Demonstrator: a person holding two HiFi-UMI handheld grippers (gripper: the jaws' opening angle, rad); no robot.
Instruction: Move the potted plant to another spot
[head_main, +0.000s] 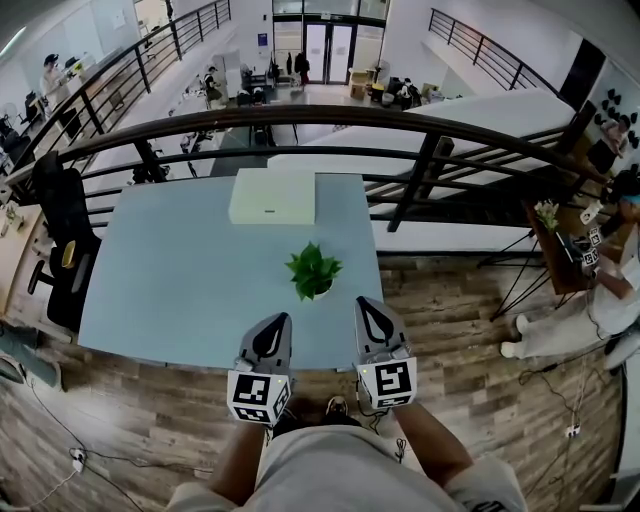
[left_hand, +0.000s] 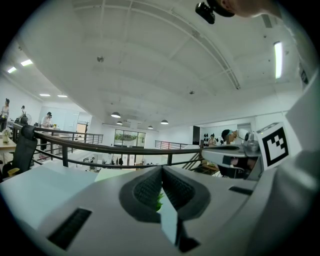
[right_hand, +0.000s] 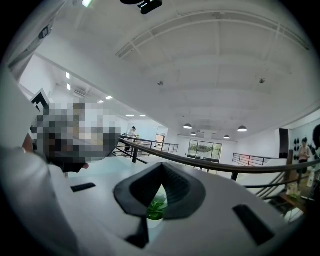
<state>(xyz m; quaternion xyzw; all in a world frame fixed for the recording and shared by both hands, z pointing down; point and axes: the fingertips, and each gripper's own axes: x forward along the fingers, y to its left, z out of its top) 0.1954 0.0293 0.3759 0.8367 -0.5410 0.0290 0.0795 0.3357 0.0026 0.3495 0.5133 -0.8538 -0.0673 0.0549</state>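
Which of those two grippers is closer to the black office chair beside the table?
Left. The left gripper hangs over the table's near edge, with the black chair off to its left. The right gripper is farther right, past the potted plant.

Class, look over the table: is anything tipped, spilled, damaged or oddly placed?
Nothing stands out. The potted plant stands upright on the table, no soil spilled, and the white box lies flat near the far edge.
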